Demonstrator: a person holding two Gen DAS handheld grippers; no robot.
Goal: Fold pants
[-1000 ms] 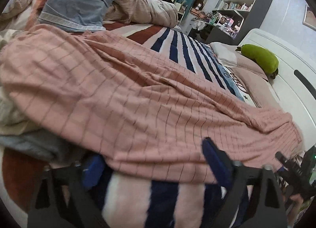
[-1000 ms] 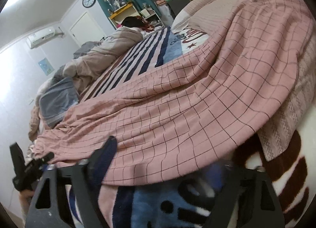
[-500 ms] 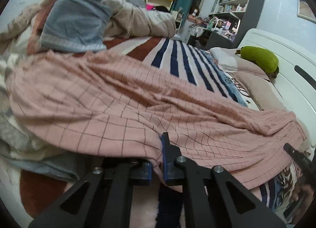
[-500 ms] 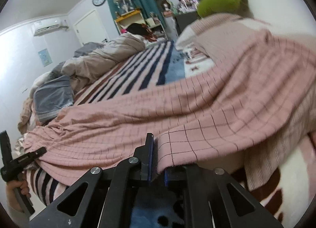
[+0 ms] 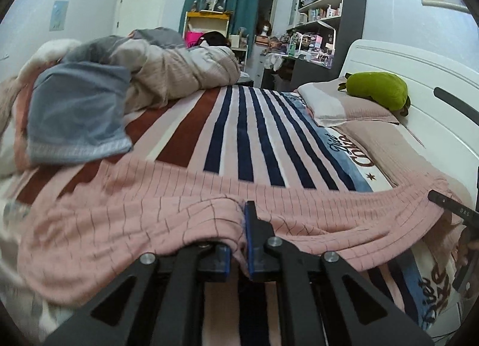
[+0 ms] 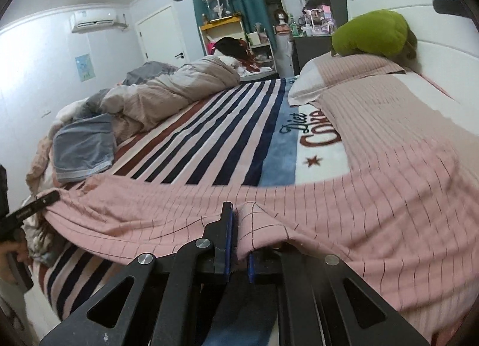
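The pink checked pants [image 5: 134, 214] lie stretched across the near side of the striped bed blanket [image 5: 254, 136]. My left gripper [image 5: 239, 244] is shut on the near edge of the pants, with cloth pinched between its blue pads. My right gripper [image 6: 238, 244] is shut on the same pants [image 6: 389, 196] further along the near edge, cloth bunched between its pads. Each gripper shows at the edge of the other's view: the right one [image 5: 458, 214] and the left one [image 6: 27, 208]. The cloth hangs taut between them.
A folded grey-blue garment [image 5: 77, 118] and a rumpled beige duvet [image 5: 179, 73] lie at the far left of the bed. Pillows [image 5: 344, 106] and a green plush toy [image 5: 377, 90] sit by the white headboard [image 5: 419, 82]. Shelves and a desk stand beyond.
Both grippers went from open to shut on the pants' near edge, then pulled the cloth back toward the near side, uncovering much of the striped blanket.
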